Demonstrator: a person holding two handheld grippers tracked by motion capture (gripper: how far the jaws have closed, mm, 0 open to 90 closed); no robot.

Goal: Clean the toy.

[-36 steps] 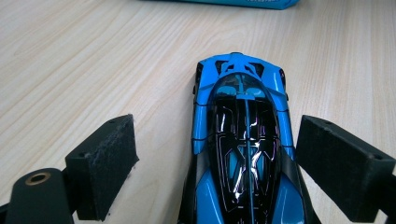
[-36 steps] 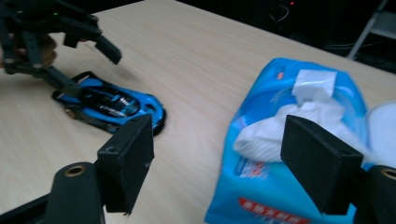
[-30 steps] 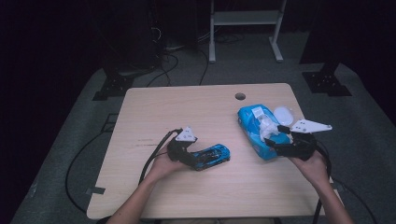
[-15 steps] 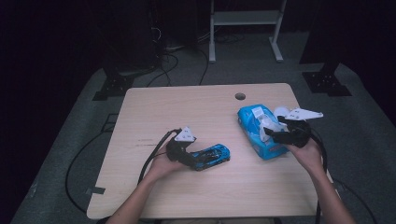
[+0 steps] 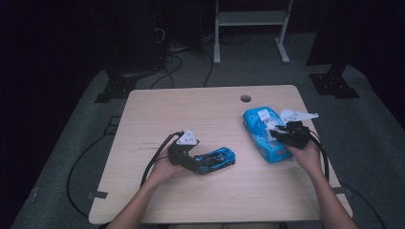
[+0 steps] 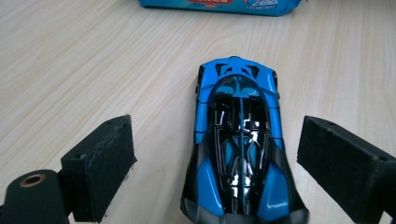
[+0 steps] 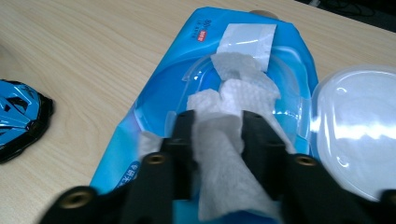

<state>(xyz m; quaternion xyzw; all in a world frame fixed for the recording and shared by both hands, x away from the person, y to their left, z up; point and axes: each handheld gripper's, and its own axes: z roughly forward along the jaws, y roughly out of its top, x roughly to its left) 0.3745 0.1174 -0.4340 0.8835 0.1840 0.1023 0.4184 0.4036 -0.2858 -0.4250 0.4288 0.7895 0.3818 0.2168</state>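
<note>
A blue and black toy car (image 5: 220, 156) lies on the wooden table (image 5: 191, 109). My left gripper (image 5: 206, 163) is open, one jaw on each side of the car (image 6: 238, 140) and neither pad touching it. To the right lies a blue wet wipes pack (image 5: 253, 125) with its clear lid (image 7: 355, 126) flipped open. A white wipe (image 7: 233, 88) sticks out of the pack's opening. My right gripper (image 7: 218, 116) has just been closing and now pinches this wipe between its jaws. From above, the right gripper (image 5: 277, 133) sits over the pack's near half.
The table has a round cable hole (image 5: 245, 98) near its far edge. The car's nose (image 7: 18, 116) lies left of the pack. Cables trail from both grippers. Beyond the table are a dark floor, stand feet and a white frame (image 5: 248, 19).
My right gripper has moved left and down onto the pack's opening, and its jaws have closed on the wipe. The left gripper and the car have stayed in place.
</note>
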